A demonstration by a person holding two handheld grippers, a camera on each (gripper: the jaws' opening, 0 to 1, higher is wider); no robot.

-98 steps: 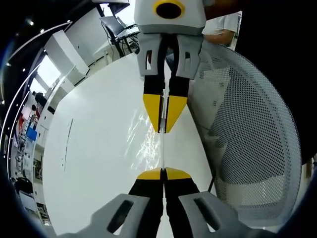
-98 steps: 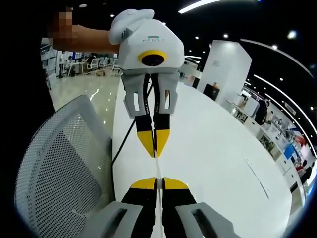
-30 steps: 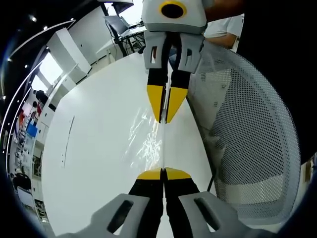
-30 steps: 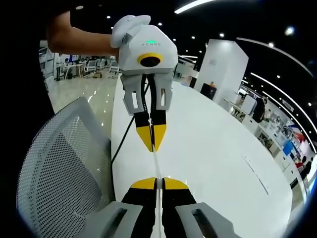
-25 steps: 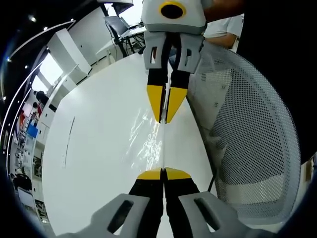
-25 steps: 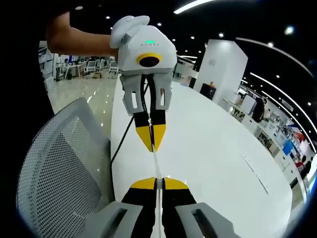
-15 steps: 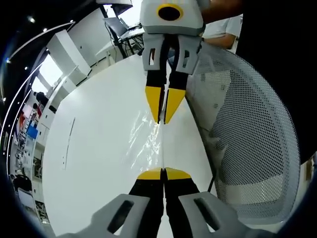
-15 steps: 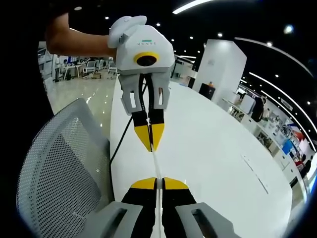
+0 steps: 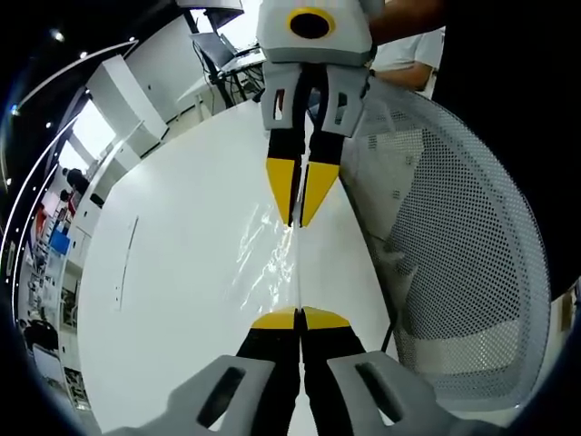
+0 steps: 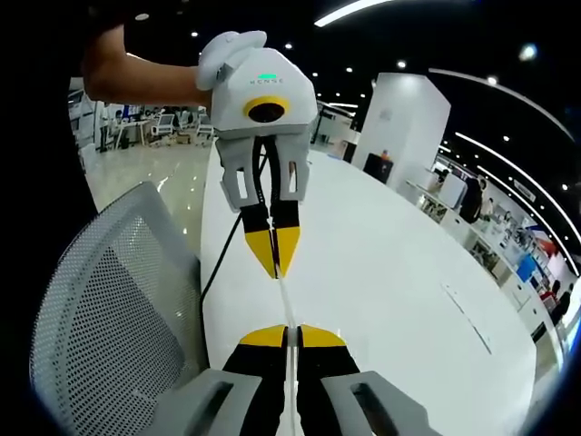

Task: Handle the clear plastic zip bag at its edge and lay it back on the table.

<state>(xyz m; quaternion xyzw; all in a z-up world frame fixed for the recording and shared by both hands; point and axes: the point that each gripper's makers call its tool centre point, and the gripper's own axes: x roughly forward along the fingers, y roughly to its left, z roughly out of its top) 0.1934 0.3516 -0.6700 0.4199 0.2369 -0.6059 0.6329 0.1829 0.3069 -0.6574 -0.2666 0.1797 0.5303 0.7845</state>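
Currently we are holding the clear plastic zip bag stretched edge-on between our two grippers, above the white table. Our left gripper is pressing its yellow-tipped jaws together on one end of the bag's edge, and straight ahead of it the right gripper is pinching the opposite end, its tips pointing back toward us. In the right gripper view the same thin edge is running from our right gripper out to the left gripper facing it. The bag's crinkled film is hanging to the left of the line between the jaws in the left gripper view, glinting against the tabletop. A mesh chair back is standing just off the table's edge, to the right of that line.

We judge we are in the carry-and-lower step, the bag not yet laid down. Next, we should be lowering both grippers together, keeping the edge taut and level, until the film is resting flat, then spreading both sets of jaws.
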